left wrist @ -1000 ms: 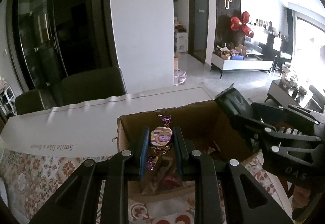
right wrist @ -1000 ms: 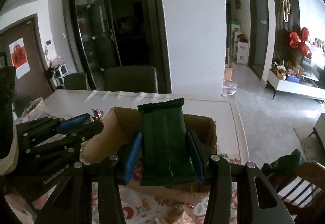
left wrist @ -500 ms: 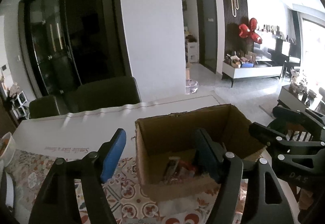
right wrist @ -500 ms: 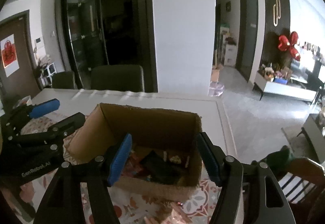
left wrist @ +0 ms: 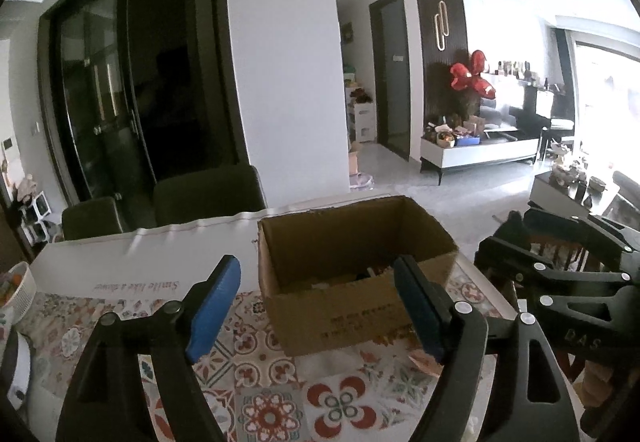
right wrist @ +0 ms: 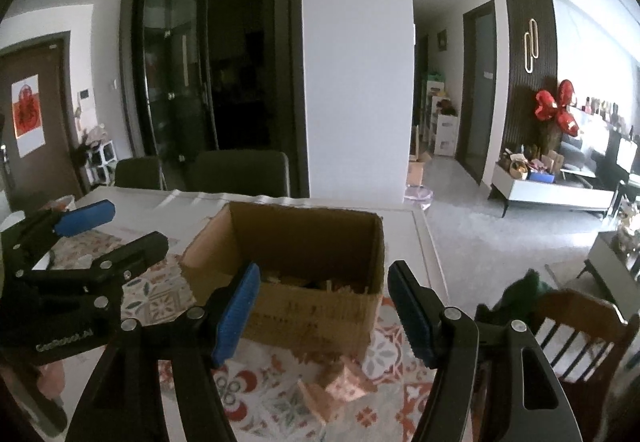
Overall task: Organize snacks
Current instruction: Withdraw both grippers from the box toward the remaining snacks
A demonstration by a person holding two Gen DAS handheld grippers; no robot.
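An open cardboard box (left wrist: 360, 306) stands on the patterned tablecloth, with several snack packets dimly visible inside; it also shows in the right wrist view (right wrist: 320, 318). My left gripper (left wrist: 320, 306) is open and empty, in front of the box's near wall. My right gripper (right wrist: 324, 310) is open and empty, also just in front of the box. A pinkish wrapped snack (right wrist: 340, 386) lies on the cloth before the box. The right gripper's body (left wrist: 560, 282) is at the right of the left view; the left gripper's body (right wrist: 72, 262) is at the left of the right view.
A white table (left wrist: 140, 258) extends behind the box, with dark chairs (left wrist: 208, 193) beyond it. A white basket (left wrist: 16, 286) sits at the far left. A wooden chair (right wrist: 576, 330) stands at the right of the table. A white pillar (right wrist: 356, 81) rises behind.
One second ago my left gripper held a purple wrapped candy and my right a green packet over the box. Both opened, the snacks went into the box, and both grippers pulled back.
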